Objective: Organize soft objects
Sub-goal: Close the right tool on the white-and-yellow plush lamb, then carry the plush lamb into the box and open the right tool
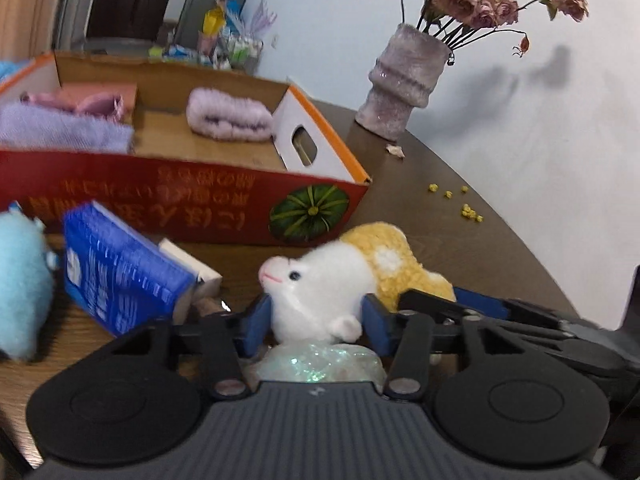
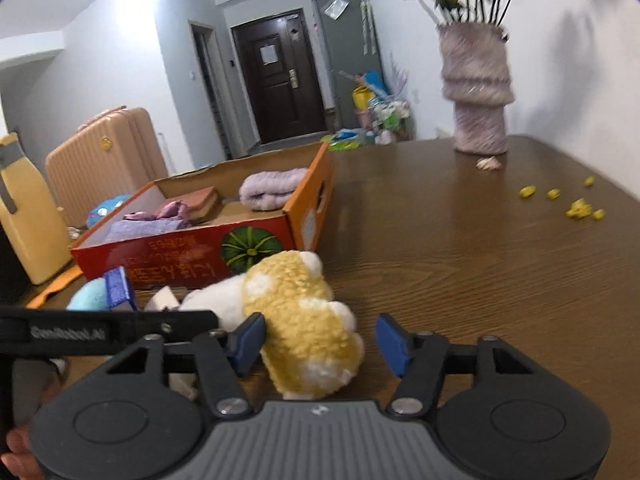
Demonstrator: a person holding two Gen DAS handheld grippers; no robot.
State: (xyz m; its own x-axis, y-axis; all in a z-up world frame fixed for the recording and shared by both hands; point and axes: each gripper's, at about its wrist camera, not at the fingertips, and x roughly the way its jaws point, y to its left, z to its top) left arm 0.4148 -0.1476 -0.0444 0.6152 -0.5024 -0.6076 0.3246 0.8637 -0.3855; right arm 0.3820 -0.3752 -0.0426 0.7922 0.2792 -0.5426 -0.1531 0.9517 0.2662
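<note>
Both grippers sit at the white-and-yellow plush toy animal (image 1: 320, 292), which lies on its side on the dark brown wood-grain table (image 2: 460, 264), just in front of the red-and-orange cardboard box printed with a green pumpkin (image 1: 200, 196).

Left gripper (image 1: 318, 320): the white head end of the plush lies between the blue pads (image 1: 256, 320). Both pads touch the fur on either side, the snout poking forward past the tips. Jaws about half closed, pinching the head. A crumpled piece of iridescent clear film (image 1: 320, 364) lies under the plush, close to the gripper body.

Right gripper (image 2: 320, 344): the yellow fleecy rear of the plush lies between its fingers. The left blue pad (image 2: 250, 342) rests against the fleece; the right pad stands clear of it, with bare table showing in the gap. Jaws partly spread, not clamped on the toy.

Inside the box: a rolled lilac fluffy towel (image 1: 230, 118) in the right part, folded lavender and pink cloths (image 1: 68, 120) in the left part.

To the left of the plush: a blue printed carton (image 1: 116, 268) lying tilted, and a light-blue plush (image 1: 20, 288) at the frame edge. A fuzzy mauve vase of dried pink roses (image 1: 404, 80) stands at the far table edge, yellow crumbs (image 2: 576, 208) scattered nearby.
</note>
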